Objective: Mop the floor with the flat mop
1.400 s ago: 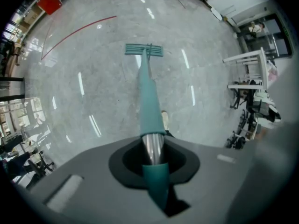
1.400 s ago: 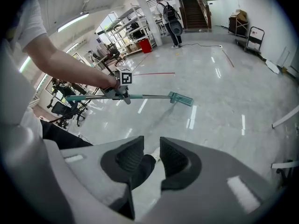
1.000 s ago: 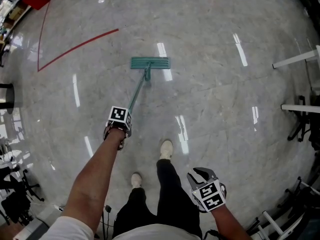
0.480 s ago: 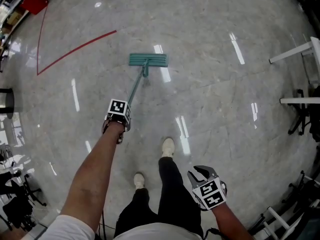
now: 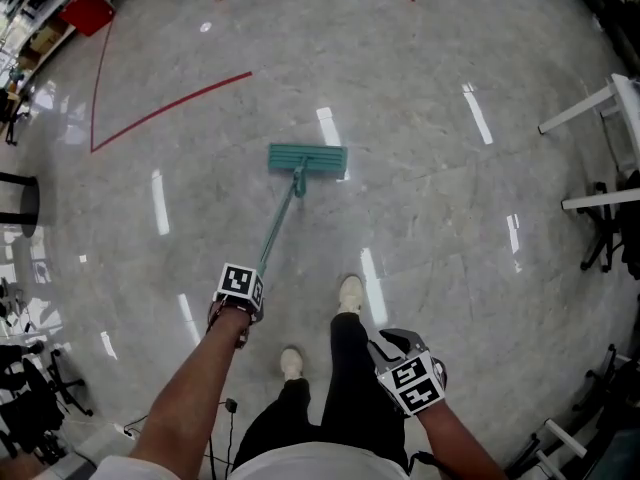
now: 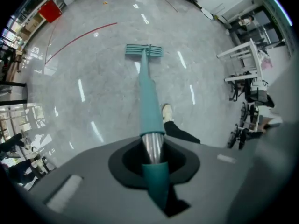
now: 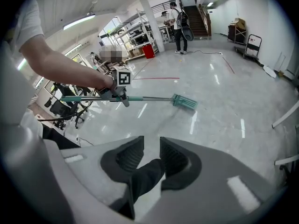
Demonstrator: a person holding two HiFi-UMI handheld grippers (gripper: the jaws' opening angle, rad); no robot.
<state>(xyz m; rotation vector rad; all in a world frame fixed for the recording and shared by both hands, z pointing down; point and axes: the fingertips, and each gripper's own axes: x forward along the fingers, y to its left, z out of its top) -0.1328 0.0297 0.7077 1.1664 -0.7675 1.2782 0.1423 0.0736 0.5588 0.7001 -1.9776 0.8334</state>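
The flat mop's teal head lies flat on the glossy grey floor ahead of my feet. Its teal handle slants back to my left gripper, which is shut on it. In the left gripper view the handle runs out from between the jaws of the left gripper to the mop head. My right gripper hangs by my right leg, away from the mop. In its own view the right gripper stands open by a narrow gap, holding nothing. The mop shows there side-on.
A red line crosses the floor at far left, with a red bin beyond it. White table legs and chair bases stand at the right. Chairs and cables sit at lower left. A person stands far off by stairs.
The mop head has slid back toward my feet and the left gripper has drawn closer to my body. My feet have shifted a step. The right gripper has hardly moved.
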